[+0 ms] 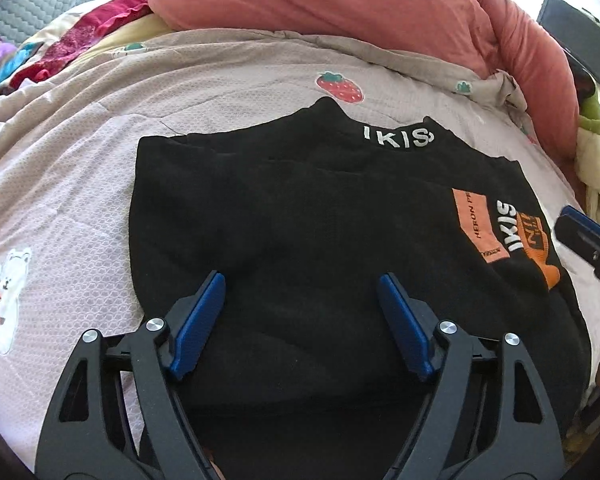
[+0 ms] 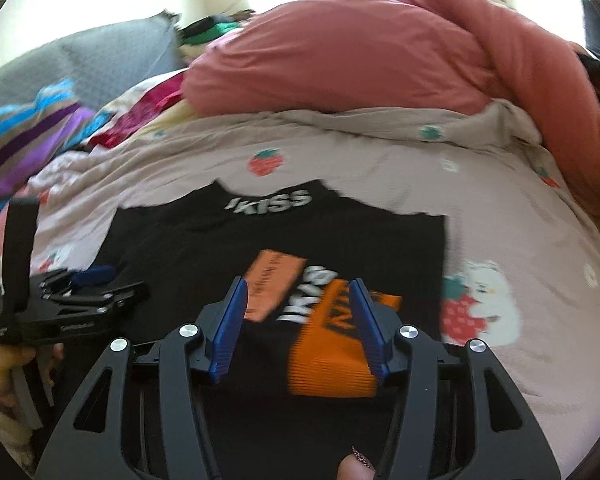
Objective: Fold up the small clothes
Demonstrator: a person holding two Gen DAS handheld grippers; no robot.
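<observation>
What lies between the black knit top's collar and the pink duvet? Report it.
Pale quilted bedspread with a strawberry print, in both wrist views, between black top and pink duvet.

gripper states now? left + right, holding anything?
Left tongs: open, empty, over the black sweater.
Right tongs: open, empty, over the sweater's orange patch.
</observation>
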